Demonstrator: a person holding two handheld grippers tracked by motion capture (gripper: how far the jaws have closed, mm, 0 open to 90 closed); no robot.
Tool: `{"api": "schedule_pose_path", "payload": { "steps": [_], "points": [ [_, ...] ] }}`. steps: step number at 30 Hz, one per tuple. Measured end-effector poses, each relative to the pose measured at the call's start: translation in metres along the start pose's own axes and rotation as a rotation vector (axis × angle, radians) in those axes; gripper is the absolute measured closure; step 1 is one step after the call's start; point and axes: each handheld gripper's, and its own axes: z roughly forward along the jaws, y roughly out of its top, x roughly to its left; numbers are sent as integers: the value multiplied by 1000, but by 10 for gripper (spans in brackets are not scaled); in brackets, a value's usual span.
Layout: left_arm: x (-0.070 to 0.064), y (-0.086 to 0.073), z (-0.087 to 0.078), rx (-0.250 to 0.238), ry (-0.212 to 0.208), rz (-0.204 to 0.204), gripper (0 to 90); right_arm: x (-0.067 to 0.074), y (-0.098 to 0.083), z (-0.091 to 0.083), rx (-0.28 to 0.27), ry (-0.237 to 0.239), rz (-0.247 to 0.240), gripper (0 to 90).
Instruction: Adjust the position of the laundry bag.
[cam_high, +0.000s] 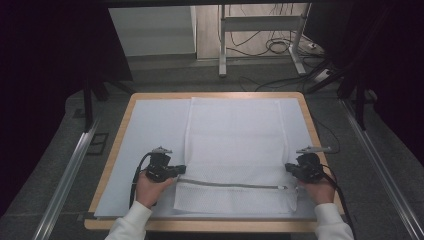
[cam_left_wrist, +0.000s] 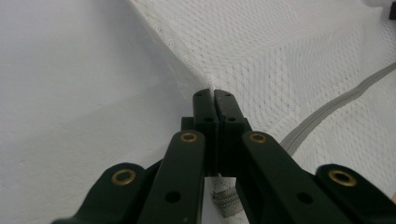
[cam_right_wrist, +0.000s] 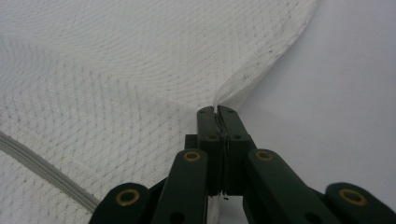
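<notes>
A white mesh laundry bag (cam_high: 235, 150) lies flat in the middle of the tabletop (cam_high: 120, 120), on a pale sheet (cam_high: 150, 135), with its grey zipper (cam_high: 230, 184) running across the end nearest the person. The left tongs (cam_high: 181, 169) are pressed together on the bag's left edge just above the zipper — the left gripper view shows the mesh edge drawn into a small peak at their tips. The right tongs (cam_high: 288, 169) pinch the right edge at the matching height, and the right gripper view shows a thin fold of mesh caught between them.

The step in hand looks like the grasp before a fold or a lift: both side edges are secured, and the bag is not yet raised off the sheet. The next move probably calls for both hands rising together and at an even pace, keeping the mesh taut between them, so the near end carries over squarely — uneven pull would likely skew the bag or slip the thin edge free.
</notes>
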Motion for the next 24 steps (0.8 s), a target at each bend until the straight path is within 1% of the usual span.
{"api": "schedule_pose_path", "payload": {
  "steps": [3,7,14,19,24],
  "points": [
    [0,0,-2,0,2,7,900,1,0,1,-3,3,0,877],
    [3,-2,-4,4,7,3,900,6,2,5,2,5,-10,877],
    [8,-5,-7,6,14,-8,899,10,4,5,1,14,-18,877],
    [14,-9,-14,4,18,-14,899,15,5,8,-7,34,-26,877],
    [17,-10,-17,1,22,-20,899,20,6,11,-1,36,-40,877]
  ]
}}
